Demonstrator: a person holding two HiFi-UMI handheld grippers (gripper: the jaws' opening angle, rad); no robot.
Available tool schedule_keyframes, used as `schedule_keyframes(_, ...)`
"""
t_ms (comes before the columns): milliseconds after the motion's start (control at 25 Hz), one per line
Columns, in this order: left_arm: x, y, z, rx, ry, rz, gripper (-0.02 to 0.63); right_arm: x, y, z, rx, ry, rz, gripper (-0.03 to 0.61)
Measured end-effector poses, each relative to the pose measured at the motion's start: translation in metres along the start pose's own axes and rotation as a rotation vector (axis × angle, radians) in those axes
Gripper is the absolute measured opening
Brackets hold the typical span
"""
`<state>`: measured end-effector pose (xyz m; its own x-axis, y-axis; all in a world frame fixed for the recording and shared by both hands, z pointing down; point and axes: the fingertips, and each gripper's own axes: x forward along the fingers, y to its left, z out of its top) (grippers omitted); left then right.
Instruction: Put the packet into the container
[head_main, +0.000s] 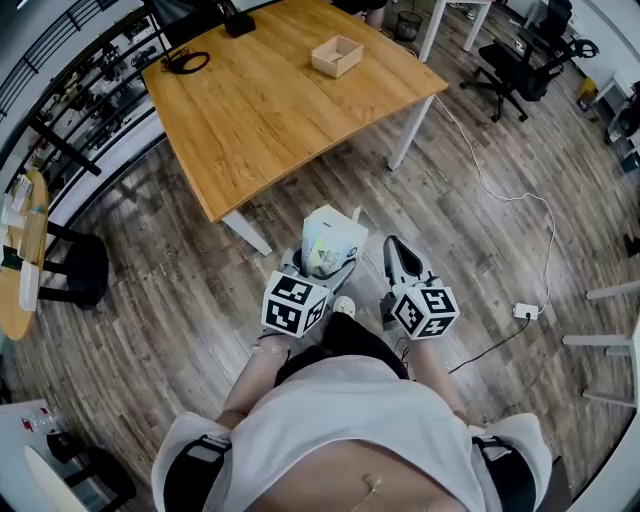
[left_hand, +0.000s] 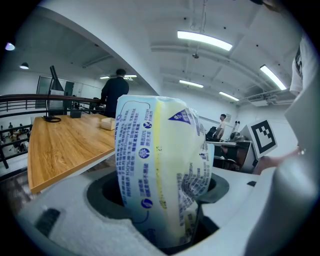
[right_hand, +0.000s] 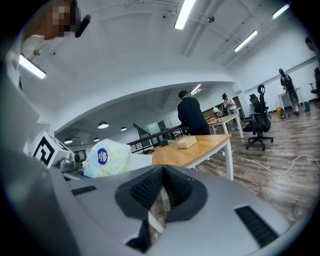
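My left gripper (head_main: 325, 262) clamps the pale packet (left_hand: 160, 170) between wide-spread fingers (left_hand: 70, 220), above the floor (head_main: 180, 300). At its 3 o'clock, my right gripper (head_main: 403, 262) is closed on nothing. The container (head_main: 337, 55) sits on the surface (head_main: 260, 110) at 12 o'clock, well apart.

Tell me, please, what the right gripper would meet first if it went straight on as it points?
Probably the wooden table, ahead of the right gripper; nothing shows between them, though depth is hard to judge.
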<state>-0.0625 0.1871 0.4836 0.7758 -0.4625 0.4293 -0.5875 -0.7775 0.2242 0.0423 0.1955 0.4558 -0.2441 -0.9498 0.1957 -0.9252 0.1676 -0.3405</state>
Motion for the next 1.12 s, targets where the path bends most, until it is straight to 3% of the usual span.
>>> schedule_keyframes(360, 0.044, 0.019, 0.027, -0.011, -0.024, 0.021, 0.354, 0.042, -0.034, 0.022, -0.021, -0.004, 0.031, 0.011)
schedule_keyframes(1120, 0.085, 0.046, 0.056, -0.012, -0.063, 0.067, 0.354, 0.099, -0.047, 0.050, -0.028, -0.037, 0.088, 0.011)
